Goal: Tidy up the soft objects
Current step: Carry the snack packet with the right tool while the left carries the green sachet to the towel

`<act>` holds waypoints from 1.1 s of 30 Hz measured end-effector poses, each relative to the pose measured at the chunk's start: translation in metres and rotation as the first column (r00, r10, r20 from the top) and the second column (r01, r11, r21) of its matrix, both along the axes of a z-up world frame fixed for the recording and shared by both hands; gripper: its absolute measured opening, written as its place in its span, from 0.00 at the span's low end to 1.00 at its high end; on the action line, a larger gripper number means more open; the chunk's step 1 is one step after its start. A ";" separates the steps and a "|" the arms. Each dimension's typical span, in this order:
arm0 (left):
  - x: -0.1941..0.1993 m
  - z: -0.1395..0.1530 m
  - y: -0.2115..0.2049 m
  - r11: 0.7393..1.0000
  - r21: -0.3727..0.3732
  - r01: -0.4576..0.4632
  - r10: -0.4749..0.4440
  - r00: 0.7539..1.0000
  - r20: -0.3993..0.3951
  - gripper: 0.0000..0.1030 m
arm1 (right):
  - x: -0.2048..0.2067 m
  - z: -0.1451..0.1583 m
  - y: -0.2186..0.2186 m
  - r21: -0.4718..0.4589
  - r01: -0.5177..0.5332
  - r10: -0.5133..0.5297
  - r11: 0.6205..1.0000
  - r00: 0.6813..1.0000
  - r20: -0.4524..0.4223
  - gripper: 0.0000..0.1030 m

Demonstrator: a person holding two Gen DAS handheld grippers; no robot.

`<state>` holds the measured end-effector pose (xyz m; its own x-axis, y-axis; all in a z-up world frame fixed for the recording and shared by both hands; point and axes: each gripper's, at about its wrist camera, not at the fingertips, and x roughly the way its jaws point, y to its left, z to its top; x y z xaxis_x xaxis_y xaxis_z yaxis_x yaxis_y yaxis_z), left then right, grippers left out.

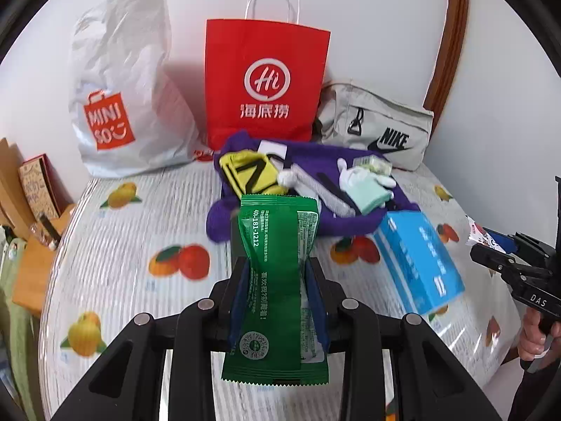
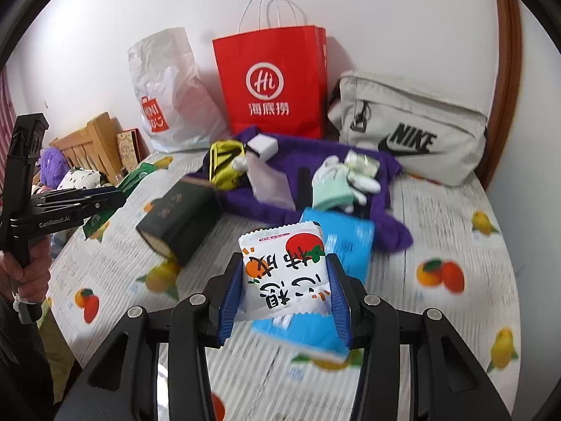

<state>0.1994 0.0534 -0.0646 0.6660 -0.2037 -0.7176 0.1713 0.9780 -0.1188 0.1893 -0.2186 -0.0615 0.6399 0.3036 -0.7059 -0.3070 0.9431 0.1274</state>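
1. Closest to my left camera is the green packet (image 1: 277,280), pinched at its waist between the blue pads of my left claw (image 1: 277,273); the wrapper crumples inward where the pads bite, and both ends stick out free.
2. My right claw (image 2: 285,287) is closed on a white packet (image 2: 285,270) with orange and red fruit printed on it. It is gripped by its side edges and held above the blue packet (image 2: 345,245) lying on the table.
3. Both claws are loaded and off the fruit-print tablecloth (image 1: 140,224), so I judge this to be the carrying step: two soft packets picked, neither yet put away.
4. Likely places to put them stand against the wall: the white plastic bag (image 1: 122,87), the red paper bag (image 1: 266,80) and the grey pouch (image 1: 378,122). I cannot tell which one each packet is meant for.
5. Between me and those bags lies the purple cloth (image 1: 315,175), with a yellow pouch (image 1: 249,175), a mint green sock (image 1: 368,193) and other small things on top. A dark box (image 2: 178,217) sits just left of the cloth in the right view.
6. The next move calls for lifting each packet over that pile without brushing it, reaching above a bag's open mouth, and only then parting the pads.
7. The red bag stands upright with its handles up; I would come in from above so as not to tip it.
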 end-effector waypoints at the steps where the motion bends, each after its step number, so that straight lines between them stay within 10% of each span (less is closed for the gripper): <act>1: 0.005 0.001 0.000 1.000 -0.001 0.000 0.000 1.000 0.000 0.30 | 0.005 0.002 0.001 -0.007 -0.003 0.003 1.000 1.000 0.006 0.44; 33: 0.162 -0.026 -0.013 0.997 -0.078 -0.006 -0.003 0.993 -0.118 0.30 | 0.200 -0.055 0.011 -0.039 0.002 -0.008 0.999 0.989 -0.146 0.44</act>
<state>0.3609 0.0402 -0.0909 0.5779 -0.2616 -0.7730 0.1499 0.9651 -0.2145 0.3893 -0.2075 -0.1162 0.5301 0.2716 -0.8032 -0.2832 0.9496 0.1342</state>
